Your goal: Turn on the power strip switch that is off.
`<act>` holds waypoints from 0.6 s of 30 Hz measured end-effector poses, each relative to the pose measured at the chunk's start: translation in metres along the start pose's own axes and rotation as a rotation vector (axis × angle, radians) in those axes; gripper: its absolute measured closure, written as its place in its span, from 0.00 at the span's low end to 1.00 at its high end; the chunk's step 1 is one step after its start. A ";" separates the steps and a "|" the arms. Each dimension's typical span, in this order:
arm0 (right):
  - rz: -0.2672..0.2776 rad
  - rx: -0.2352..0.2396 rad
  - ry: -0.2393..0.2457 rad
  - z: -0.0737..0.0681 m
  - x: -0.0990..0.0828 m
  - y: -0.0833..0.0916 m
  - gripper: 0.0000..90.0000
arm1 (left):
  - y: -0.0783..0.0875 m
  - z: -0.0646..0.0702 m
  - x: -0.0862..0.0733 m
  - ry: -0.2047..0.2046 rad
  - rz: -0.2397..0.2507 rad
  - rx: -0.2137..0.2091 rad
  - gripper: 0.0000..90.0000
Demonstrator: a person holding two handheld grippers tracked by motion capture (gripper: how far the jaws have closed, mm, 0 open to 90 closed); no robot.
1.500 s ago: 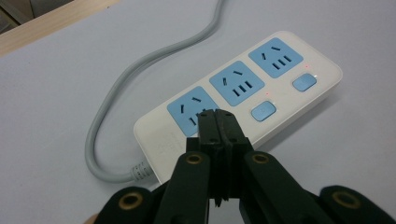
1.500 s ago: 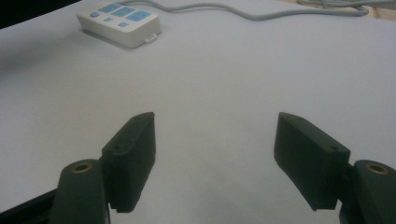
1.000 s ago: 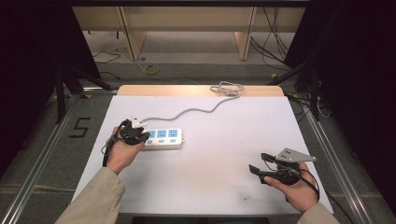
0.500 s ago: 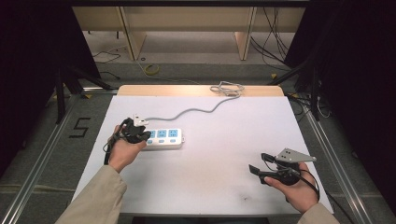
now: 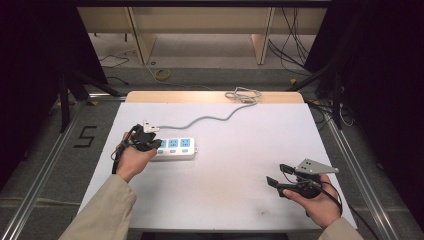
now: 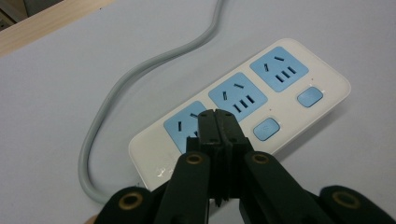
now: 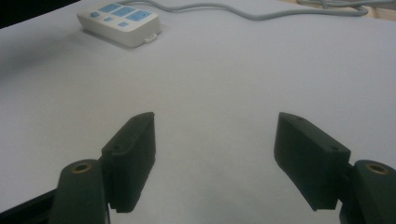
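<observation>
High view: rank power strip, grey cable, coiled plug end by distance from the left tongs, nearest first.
From the left tongs:
1. Power strip, right at the tips.
2. Grey cable, curving away mid-table.
3. Coiled plug end, at the far wooden edge.

a white table (image 5: pixel 225 190) is seen. a power strip (image 5: pixel 176 148) is laid on it at the left. its grey cable (image 5: pixel 210 119) is run to the far edge.

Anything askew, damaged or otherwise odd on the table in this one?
Nothing stands out. The white power strip with blue sockets lies flat and intact on the white table, its grey cable trailing to the far edge. The left gripper is shut over the strip's near end; the right gripper is open above bare table.
</observation>
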State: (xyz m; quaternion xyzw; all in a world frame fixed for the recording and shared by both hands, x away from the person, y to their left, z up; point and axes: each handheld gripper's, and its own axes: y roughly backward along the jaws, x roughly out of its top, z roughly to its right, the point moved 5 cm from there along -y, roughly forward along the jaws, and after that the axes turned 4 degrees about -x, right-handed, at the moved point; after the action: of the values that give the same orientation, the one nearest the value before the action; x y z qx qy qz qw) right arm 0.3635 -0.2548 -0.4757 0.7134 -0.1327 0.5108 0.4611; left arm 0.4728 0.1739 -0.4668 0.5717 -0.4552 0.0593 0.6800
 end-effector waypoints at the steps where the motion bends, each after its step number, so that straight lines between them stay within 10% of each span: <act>1: 0.000 0.000 0.001 0.000 0.000 0.000 0.33 | 0.000 0.000 0.000 -0.002 -0.001 -0.001 1.00; 18: -0.007 0.000 0.004 0.000 -0.001 -0.001 0.33 | 0.002 -0.004 0.000 0.007 -0.012 -0.003 1.00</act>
State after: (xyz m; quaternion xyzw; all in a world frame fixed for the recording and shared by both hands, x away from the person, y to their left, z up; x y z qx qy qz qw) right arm 0.3638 -0.2543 -0.4766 0.7130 -0.1294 0.5106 0.4629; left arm 0.4742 0.1773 -0.4652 0.5731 -0.4495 0.0565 0.6829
